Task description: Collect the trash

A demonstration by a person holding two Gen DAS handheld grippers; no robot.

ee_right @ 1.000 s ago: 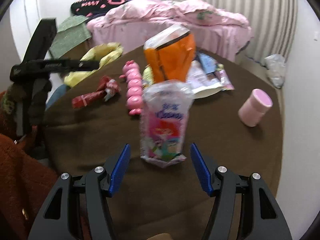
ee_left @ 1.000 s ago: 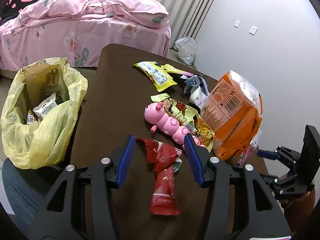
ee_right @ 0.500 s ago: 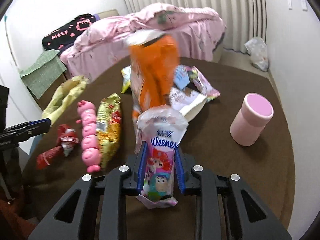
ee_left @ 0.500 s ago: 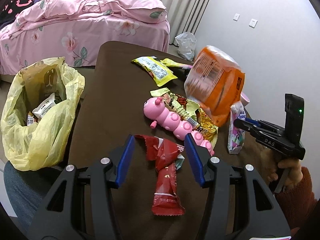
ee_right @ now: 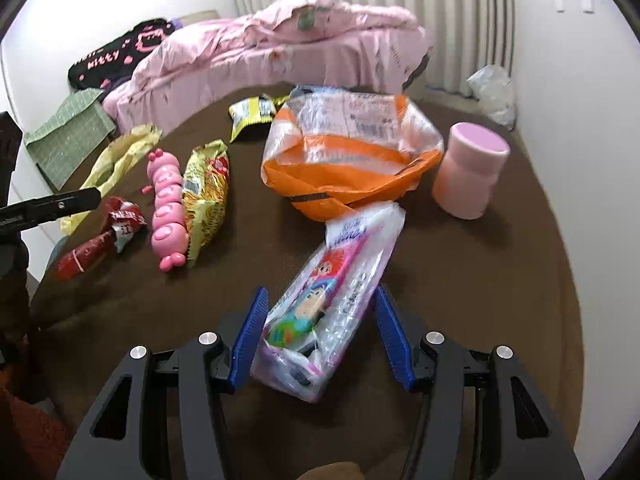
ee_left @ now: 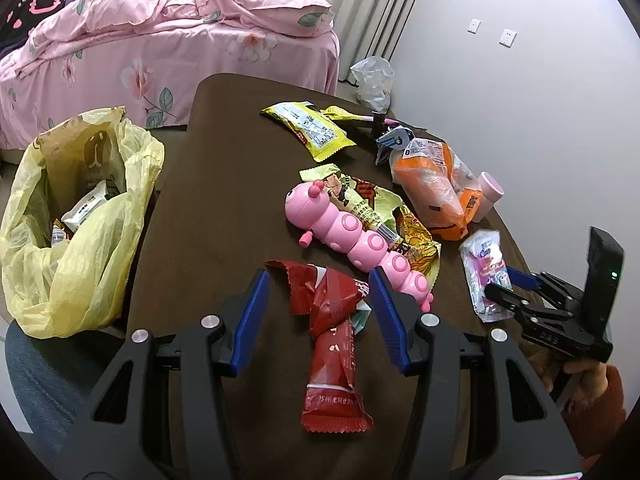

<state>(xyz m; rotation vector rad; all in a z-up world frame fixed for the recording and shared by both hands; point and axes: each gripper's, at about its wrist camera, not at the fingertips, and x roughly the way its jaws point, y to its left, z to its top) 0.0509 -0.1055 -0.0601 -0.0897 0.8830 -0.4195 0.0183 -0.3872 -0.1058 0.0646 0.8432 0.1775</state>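
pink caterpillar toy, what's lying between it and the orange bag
A crumpled yellow snack wrapper lies right beside the pink caterpillar toy; from there to the orange bag is bare brown table. The right wrist view shows it best.

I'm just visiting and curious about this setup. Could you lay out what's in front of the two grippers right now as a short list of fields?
surface: brown table
trash bag: yellow bag, off the table's edge, already holding wrappers
left gripper: open, astride a red wrapper
right gripper: jaws just reopened; tissue pack lies between them, unpressed
nearby: pink caterpillar toy, orange bag, pink cup
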